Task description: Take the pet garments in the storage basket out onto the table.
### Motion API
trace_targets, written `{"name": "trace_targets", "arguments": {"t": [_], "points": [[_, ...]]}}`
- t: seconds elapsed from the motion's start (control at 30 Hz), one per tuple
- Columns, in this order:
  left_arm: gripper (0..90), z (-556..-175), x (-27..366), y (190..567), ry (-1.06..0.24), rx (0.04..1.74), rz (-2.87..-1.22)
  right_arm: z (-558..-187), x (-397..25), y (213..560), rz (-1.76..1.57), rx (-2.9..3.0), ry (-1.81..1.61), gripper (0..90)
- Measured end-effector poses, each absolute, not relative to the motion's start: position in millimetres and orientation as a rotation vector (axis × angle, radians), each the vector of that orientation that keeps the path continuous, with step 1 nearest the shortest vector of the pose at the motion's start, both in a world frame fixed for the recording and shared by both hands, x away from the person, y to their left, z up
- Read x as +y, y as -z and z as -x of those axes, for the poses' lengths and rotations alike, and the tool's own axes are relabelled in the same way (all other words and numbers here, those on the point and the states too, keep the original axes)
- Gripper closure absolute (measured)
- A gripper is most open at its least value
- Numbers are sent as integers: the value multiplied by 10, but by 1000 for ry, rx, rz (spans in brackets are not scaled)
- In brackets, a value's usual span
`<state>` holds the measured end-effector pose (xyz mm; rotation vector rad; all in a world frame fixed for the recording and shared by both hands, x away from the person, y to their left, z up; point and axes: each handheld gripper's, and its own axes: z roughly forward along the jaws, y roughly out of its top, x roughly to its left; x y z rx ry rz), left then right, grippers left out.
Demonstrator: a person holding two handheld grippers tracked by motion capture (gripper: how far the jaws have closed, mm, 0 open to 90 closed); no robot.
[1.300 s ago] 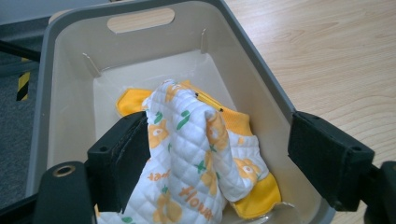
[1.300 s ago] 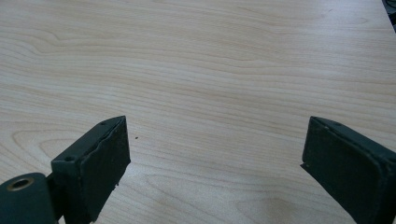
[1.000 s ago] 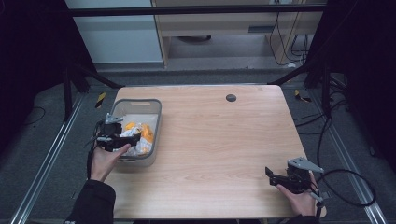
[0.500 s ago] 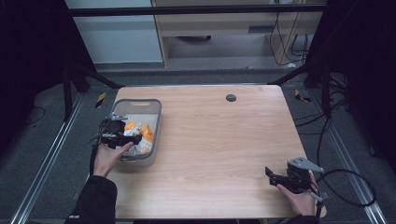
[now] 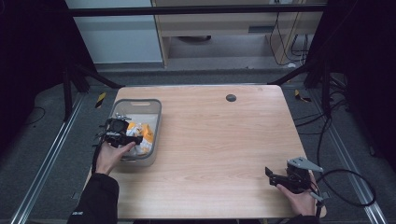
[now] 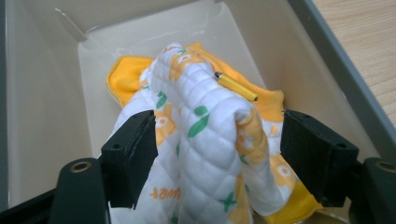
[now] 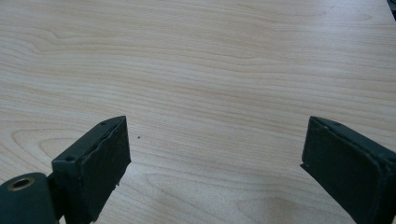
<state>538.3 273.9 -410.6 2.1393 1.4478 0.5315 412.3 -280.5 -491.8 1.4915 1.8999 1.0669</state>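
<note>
Cloth [image 5: 140,135], white and yellow, lies in the grey bin [image 5: 156,122] at the table's [image 5: 219,140] left edge in the high view. The left gripper [image 5: 125,138] reaches into that bin. The right gripper [image 5: 273,176] sits near the table's front right corner.

In the left gripper view, the jaws stand wide on either side of a raised fold of cloth [image 6: 210,135]. A small yellow stick [image 6: 236,86] lies on top.

In the right gripper view, the jaws are wide apart above bare wood [image 7: 210,84], holding nothing.

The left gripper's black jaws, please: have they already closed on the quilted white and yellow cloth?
No, the left gripper stands open, its jaws straddling the quilted cloth.
</note>
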Motion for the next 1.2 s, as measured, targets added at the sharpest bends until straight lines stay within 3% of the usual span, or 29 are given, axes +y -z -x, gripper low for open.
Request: {"name": "trace_targets", "arguments": {"t": [0.27,0.83,1.2], "points": [[329,-5414,2735,4160,-519,1470,-2172,-4126,-2809,4922,-1488,1902,-1061,79],[708,-5437,2763,4195,-430,1484,-2236,-4129,-2815,4923,-1489,1902,-1064,77],[757,-5416,2817,4079,-427,1472,-2226,-4128,-2817,4921,-1487,1903,-1065,76]]}}
